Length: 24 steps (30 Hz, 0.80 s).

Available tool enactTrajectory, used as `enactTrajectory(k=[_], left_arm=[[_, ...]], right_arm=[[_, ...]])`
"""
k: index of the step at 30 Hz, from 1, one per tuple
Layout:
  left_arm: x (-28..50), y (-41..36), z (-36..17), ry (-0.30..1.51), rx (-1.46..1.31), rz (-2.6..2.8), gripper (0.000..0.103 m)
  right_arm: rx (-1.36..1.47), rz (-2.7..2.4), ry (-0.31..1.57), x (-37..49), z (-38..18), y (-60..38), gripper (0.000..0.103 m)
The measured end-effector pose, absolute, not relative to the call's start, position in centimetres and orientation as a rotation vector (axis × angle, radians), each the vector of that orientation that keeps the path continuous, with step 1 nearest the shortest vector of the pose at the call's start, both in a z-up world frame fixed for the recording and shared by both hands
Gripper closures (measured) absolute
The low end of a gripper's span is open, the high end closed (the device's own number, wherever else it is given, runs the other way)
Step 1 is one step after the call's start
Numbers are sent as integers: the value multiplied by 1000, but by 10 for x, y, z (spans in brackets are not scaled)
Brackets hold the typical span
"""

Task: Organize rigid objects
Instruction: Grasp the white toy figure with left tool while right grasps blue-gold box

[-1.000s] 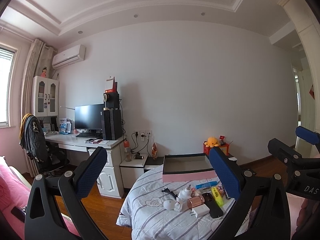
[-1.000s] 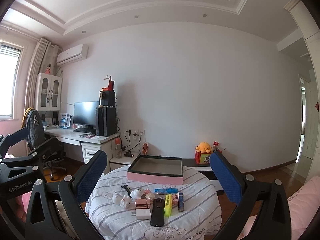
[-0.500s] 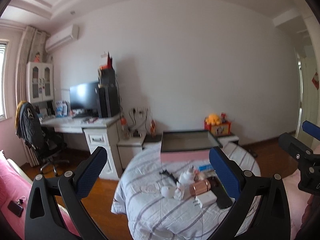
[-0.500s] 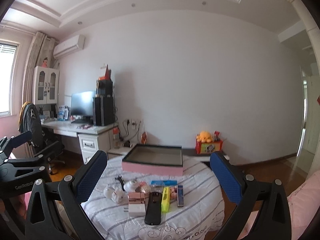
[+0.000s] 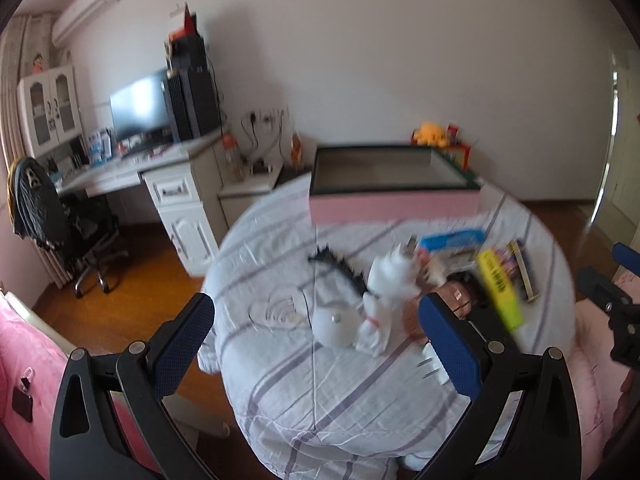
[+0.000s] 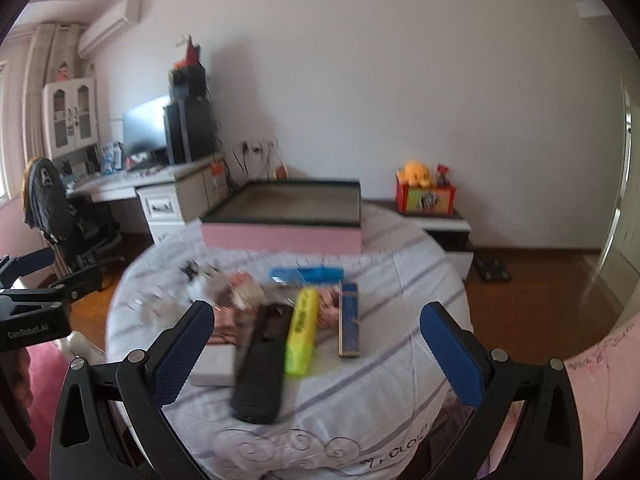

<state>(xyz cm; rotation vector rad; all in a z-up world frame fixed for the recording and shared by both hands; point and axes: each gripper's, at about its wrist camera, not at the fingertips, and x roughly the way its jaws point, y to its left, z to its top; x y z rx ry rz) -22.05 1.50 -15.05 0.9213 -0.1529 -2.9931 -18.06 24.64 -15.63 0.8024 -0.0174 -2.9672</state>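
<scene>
A round table with a striped cloth (image 5: 320, 392) (image 6: 400, 392) holds a pink open box (image 5: 394, 204) (image 6: 282, 236) at its far side. In front of it lie a white toy figure (image 5: 390, 300), a white round object (image 5: 334, 326), a black comb-like piece (image 5: 340, 268), a yellow highlighter (image 5: 500, 292) (image 6: 302, 330), a black remote (image 6: 262, 364), a blue pack (image 6: 306, 273), a dark flat stick (image 6: 349, 326) and a white block (image 6: 214, 364). My left gripper (image 5: 316, 354) is open above the white toys. My right gripper (image 6: 316, 354) is open above the remote and highlighter.
A white desk (image 5: 132, 168) with a monitor, a computer tower and an office chair (image 5: 60, 224) stands at the left. A low cabinet with an orange plush toy (image 6: 418, 174) stands at the back right. A pink bed edge (image 5: 24, 360) lies at the lower left.
Both grippers have moved forward and tilted down toward the table; the objects now appear larger and closer. Both stay open and empty.
</scene>
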Motion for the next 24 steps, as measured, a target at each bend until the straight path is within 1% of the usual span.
enactTrajectory(k=[5, 11, 20, 21, 23, 24], left_arm=[[-246, 21, -186, -195, 1080, -2961, 0], [-267, 21, -211, -201, 1192, -2922, 0], [-292, 13, -236, -50, 1339, -2924, 0], [-294, 11, -237, -17, 1334, -2935, 1], [-296, 11, -239, -14, 1329, -2958, 7], [-296, 12, -239, -32, 1315, -2972, 15]], right_arm=[[921, -2935, -39, -208, -184, 259, 0], [1016, -2896, -39, -229, -206, 263, 0], [1079, -2890, -55, -249, -219, 272, 0], [1086, -2890, -58, -252, -220, 273, 0], [1100, -2897, -58, -259, -222, 276, 0], [1104, -2902, -54, -262, -223, 277, 0]])
